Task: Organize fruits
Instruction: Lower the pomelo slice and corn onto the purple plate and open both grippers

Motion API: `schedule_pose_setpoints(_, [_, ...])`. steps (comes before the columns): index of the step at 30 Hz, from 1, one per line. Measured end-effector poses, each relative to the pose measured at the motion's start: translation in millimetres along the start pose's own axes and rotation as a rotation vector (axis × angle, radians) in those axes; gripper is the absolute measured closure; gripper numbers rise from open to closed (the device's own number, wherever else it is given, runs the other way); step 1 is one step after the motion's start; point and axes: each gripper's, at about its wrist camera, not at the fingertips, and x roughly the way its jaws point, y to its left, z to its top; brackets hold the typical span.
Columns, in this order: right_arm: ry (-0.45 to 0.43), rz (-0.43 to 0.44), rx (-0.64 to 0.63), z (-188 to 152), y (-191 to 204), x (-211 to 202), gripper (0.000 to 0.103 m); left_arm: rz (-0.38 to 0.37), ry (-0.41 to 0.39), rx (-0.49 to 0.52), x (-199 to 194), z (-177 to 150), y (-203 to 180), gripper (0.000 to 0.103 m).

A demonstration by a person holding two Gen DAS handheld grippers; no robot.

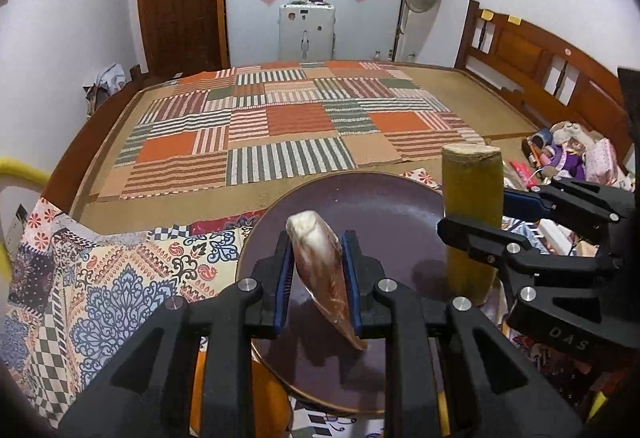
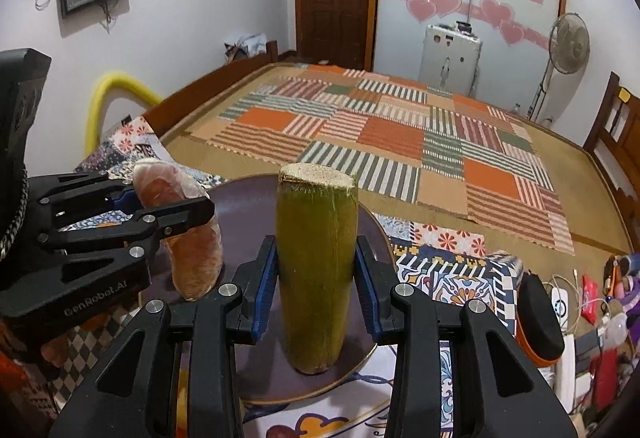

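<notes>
Over the dark plate (image 1: 384,206), the left gripper (image 1: 318,278) clamps a plastic-wrapped reddish fruit piece (image 1: 320,262) at the plate's 9 o'clock side. At its 3 o'clock edge, the right gripper (image 2: 316,286) grips an upright green cane segment (image 2: 316,262).

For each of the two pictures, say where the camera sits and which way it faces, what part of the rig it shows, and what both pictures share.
Left wrist: sits on the left hand-held gripper, faces forward across the dark plate toward the bed; its own fingers clamp a wrapped pale fruit piece, and the right hand-held gripper shows at right.
Right wrist: sits on the right hand-held gripper, same facing; its fingers grip the green sugarcane piece, with the left hand-held gripper at left.
Shared: plate, both pieces, patchwork mat, fan, door.
</notes>
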Motion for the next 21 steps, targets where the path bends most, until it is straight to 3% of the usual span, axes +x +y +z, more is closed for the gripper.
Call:
schedule_pose_setpoints(10, [0.08,-0.002,0.003,7.8,-2.8,13.1,0.069,-0.003,0.05,0.031,11.4,0.9,-7.0,0.079])
schedule_pose_setpoints(17, [0.121,0.006,0.007,7.9,-2.4,21.6,0.069,-0.007,0.057,0.017,12.9,1.3,-3.7,0.064])
schedule_pose_setpoints(21, [0.096,-0.002,-0.003,9.8,0.2,12.7,0.069,-0.021,0.045,-0.005,4.6,-1.1,4.3,0.064])
